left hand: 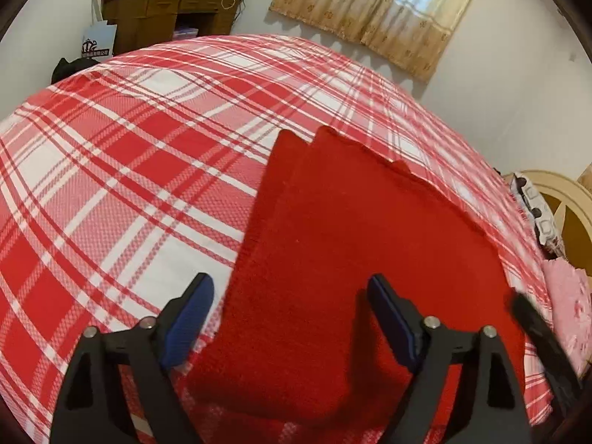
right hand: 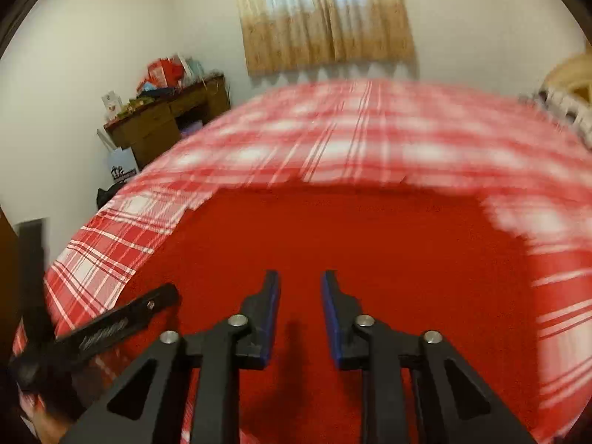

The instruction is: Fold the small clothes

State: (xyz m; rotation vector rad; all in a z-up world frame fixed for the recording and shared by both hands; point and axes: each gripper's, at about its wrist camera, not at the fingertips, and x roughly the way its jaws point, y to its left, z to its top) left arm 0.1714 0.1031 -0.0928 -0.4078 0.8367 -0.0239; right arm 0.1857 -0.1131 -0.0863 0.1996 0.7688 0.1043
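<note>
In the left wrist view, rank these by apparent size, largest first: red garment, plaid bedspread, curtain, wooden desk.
1. plaid bedspread
2. red garment, though its nearness to the camera inflates it
3. curtain
4. wooden desk

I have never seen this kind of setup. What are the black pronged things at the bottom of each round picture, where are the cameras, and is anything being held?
Those prongs are handheld grippers; a person carries one in each hand, with a fisheye camera looking along its fingers. One picture looks over the left gripper, its jaws wide apart. The other looks over the right gripper, its jaws narrowly apart, with a visible gap. Both hover over a flat red knitted garment lying on a bed with a red and white plaid sheet. Neither holds anything.
</note>
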